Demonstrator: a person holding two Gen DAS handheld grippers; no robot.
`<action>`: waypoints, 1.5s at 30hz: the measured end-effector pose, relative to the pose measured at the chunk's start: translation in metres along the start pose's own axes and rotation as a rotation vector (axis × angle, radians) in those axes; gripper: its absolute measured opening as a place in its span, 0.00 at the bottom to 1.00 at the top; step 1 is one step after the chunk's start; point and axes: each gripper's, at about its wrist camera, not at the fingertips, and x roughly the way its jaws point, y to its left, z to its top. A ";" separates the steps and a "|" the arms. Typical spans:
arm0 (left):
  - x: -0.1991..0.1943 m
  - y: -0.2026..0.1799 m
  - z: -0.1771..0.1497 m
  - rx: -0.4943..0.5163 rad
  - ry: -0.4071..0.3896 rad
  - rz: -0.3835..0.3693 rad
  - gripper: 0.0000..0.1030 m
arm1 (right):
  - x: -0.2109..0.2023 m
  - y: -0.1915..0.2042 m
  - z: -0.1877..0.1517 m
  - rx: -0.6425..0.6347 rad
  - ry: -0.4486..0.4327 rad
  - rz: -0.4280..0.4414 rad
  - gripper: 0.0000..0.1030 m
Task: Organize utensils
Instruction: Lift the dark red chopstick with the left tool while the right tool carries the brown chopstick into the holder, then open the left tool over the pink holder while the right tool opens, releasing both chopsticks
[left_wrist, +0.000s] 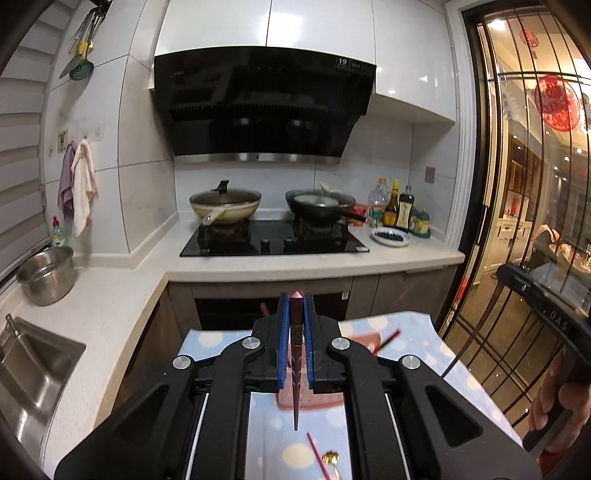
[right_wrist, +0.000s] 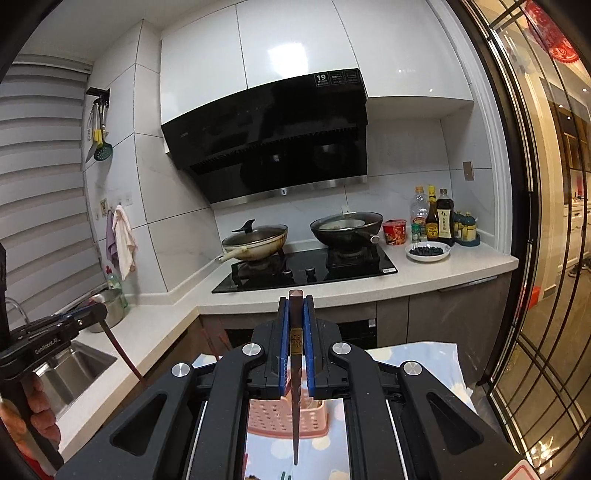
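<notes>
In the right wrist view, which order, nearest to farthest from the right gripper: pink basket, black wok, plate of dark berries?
1. Pink basket: directly below the right gripper, on the table.
2. Black wok: on the stove's right burner.
3. Plate of dark berries: right of the stove, about as far; order uncertain.

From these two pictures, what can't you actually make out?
- Pink basket: both views, mostly hidden behind each hand-held gripper.
- Gold spoon: left view, cut off by the bottom edge.
- Bottle labels: too small to read.
- Black wok: contents unclear in either view.
</notes>
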 end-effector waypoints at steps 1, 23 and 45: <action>0.005 0.000 0.008 0.000 -0.008 -0.003 0.07 | 0.008 0.000 0.006 -0.001 -0.002 -0.006 0.07; 0.134 0.016 0.022 -0.032 0.117 0.007 0.07 | 0.146 0.004 -0.005 -0.025 0.118 -0.057 0.07; 0.074 0.018 -0.028 -0.031 0.115 0.094 0.70 | 0.066 -0.003 -0.046 -0.043 0.113 -0.076 0.41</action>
